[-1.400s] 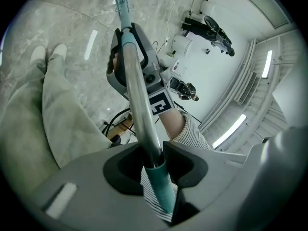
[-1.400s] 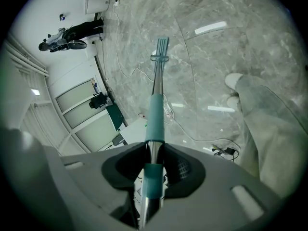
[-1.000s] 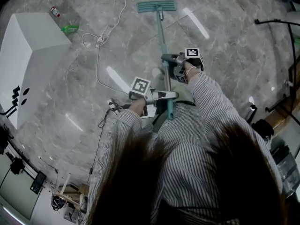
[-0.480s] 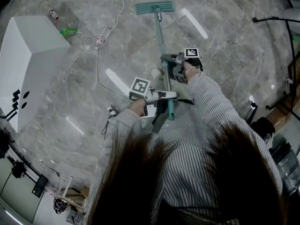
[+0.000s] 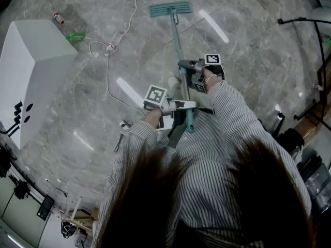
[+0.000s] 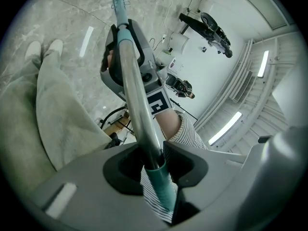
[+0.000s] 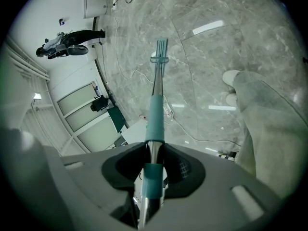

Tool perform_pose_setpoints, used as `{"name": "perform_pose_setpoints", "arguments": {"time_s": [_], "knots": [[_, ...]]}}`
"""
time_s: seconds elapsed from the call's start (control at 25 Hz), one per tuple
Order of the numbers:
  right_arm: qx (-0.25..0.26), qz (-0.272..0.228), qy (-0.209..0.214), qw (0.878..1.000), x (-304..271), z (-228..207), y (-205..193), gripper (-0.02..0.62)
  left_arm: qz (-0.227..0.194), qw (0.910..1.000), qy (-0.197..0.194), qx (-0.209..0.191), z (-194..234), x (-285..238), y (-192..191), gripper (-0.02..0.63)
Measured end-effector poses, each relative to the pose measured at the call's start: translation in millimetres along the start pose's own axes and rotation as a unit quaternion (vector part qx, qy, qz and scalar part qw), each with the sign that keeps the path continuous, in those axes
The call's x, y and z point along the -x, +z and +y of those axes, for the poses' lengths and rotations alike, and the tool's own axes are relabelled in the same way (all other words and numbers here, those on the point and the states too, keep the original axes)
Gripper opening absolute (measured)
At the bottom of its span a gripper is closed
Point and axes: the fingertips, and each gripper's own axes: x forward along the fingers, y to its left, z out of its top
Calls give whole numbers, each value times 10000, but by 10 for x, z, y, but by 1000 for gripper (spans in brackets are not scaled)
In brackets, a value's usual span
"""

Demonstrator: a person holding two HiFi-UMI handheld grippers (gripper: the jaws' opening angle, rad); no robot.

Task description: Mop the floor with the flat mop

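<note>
Both left gripper and right gripper clamp the flat mop's tubular pole.

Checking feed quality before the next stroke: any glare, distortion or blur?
Head view: fisheye bends the floor; light streaks glare near the mop head, which reads sharp. Left gripper view: the mop handle looms large, bowed by the lens. Right gripper view: dark vignetted corners, more glare on the floor.

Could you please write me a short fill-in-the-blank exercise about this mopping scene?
1. The left tool and right tool are both ____ on the mop handle.
2. The ____ tool holds the handle nearer the mop head.
3. The mop head lies flat on the ____.
Missing words: shut; right; floor.
</note>
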Motion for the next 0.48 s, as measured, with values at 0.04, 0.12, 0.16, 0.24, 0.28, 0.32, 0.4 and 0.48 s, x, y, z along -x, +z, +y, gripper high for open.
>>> {"name": "perform_pose_setpoints", "arguments": {"time_s": [0.04,0.12,0.16,0.24,0.28,0.32,0.4,0.48], "knots": [[-2,-4,2,10000,-13,7,5,109,-5,10000,-13,8,-7,12,11,121],[-12,-15,14,10000,-59,38,15,109,-9,10000,-43,32,-31,54,41,121],[-11,-22,11,10000,-84,61,22,109,-9,10000,-56,40,-49,78,61,121],[-2,-22,-28,10000,-122,115,44,109,-14,10000,-91,33,-100,115,113,121],[-9,-22,-46,10000,-136,147,59,109,-19,9999,-107,26,-129,125,142,121],[-17,-27,-58,10000,-149,182,79,109,-20,9999,-116,20,-157,131,176,121],[-6,-52,-73,10000,-176,260,144,109,-6,9999,-112,5,-219,135,261,121],[11,-84,-52,10000,-206,352,230,109,5,10000,-94,-13,-289,125,363,123]]}}
